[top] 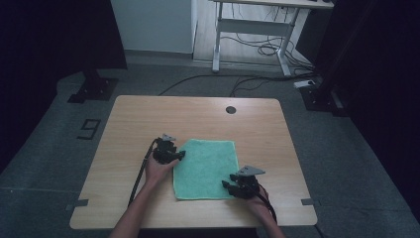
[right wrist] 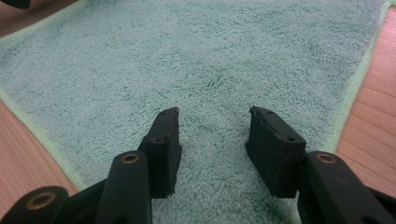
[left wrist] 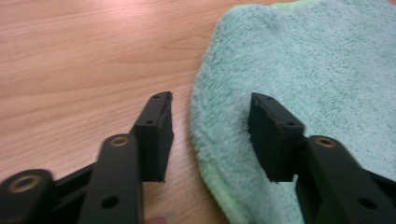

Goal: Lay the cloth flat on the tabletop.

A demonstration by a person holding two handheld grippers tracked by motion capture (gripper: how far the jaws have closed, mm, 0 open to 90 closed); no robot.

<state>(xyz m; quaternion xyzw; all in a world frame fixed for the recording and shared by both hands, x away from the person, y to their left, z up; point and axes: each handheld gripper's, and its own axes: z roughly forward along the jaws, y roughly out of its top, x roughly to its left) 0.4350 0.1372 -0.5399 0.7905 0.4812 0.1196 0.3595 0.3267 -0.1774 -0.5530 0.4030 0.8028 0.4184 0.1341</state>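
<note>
A green towel (top: 205, 169) lies flat on the wooden worktop (top: 148, 119), a little toward the near edge from the middle. The left tongs (top: 181, 154) sit at the towel's 9 o'clock edge, near its far left corner. In the left gripper view, the left tongs (left wrist: 210, 123) are spread, one jaw over bare wood and the other over the towel (left wrist: 317, 70), so that the towel's rounded edge runs between them. The right tongs (top: 226, 185) are at the towel's 5 o'clock corner, pointing in over the cloth. In the right gripper view, the right tongs (right wrist: 214, 135) are also spread, both jaws low over the towel (right wrist: 201, 60), pinching nothing. A dark round grommet (top: 231, 109) is set in the worktop at 12 o'clock from the towel, well apart from it. Nothing lies between the tongs and the cloth. Beyond the worktop, a white-legged desk (top: 252, 29) stands on the floor with cables (top: 257, 49) beneath it.
</note>
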